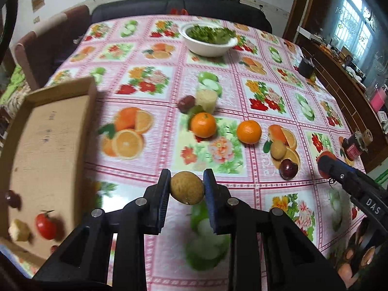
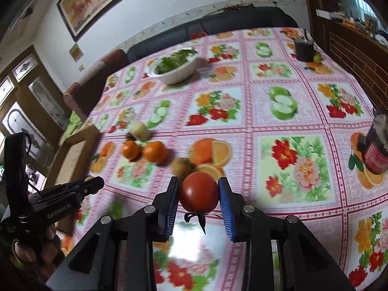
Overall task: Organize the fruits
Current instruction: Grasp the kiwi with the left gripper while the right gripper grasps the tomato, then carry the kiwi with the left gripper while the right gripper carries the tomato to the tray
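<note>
**Fruit in both claws, box waiting on my left**

Brown fruit (image 1: 186, 188) sits pinched between the pads of my left gripper (image 1: 186, 189), its jaws closed to the width of the fruit and lifted off the tablecloth (image 1: 242, 92). My right gripper (image 2: 199, 192) is clamped the same way on a red tomato (image 2: 198, 192), stalk hanging down toward the camera. The cardboard box (image 1: 48, 140) lies to the left of both claws; my left one is the nearer, with the box wall just beside it, so I judge the brown fruit goes in first and the tomato has to cross over after it. The box runs lengthwise away from me, its open top tilted into view.

My left camera alone looks down into the box: a small tomato (image 1: 46, 225), a pale chunk (image 1: 19, 230) and a dark round fruit (image 1: 12, 197) already lie at its near end. It also shows two oranges (image 1: 203, 125), a second brown fruit (image 1: 278, 149) and a dark plum (image 1: 288, 169) loose on the cloth ahead, with a pale cylinder-shaped piece (image 1: 206, 99) behind them. My right camera catches the box only edge-on but shows my left claw from the side, and a dark jar (image 2: 375, 150) at the table's right edge. A white bowl of greens (image 1: 209, 40) stands at the far side, well apart from the fruit
</note>
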Motion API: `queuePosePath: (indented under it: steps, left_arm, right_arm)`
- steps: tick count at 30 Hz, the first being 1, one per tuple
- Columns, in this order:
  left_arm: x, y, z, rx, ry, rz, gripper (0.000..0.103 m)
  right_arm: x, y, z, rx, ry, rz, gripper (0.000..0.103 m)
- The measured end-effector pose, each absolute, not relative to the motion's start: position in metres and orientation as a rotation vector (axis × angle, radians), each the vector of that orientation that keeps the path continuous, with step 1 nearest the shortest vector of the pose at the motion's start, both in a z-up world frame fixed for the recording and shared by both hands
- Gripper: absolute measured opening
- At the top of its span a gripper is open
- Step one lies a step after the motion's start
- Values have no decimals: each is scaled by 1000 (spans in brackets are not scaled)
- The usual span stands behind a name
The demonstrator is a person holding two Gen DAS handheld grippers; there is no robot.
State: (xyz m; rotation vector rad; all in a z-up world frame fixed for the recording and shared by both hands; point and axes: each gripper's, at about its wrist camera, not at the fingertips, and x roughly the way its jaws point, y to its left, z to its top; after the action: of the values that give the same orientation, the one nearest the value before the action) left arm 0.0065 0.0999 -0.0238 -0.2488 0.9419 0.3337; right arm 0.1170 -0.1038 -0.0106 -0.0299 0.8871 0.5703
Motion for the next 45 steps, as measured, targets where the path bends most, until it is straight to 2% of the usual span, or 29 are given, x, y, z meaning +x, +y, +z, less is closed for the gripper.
queuePosePath:
  steps: [15,45]
  left_arm:
    - [-45,135,-3,-273,884,443,25]
    - [-105,221,-11,-368,863,636,25]
  right_arm:
    - [71,-42,1,-99,879,725,33]
    - [24,80,-8,-253,912,941,33]
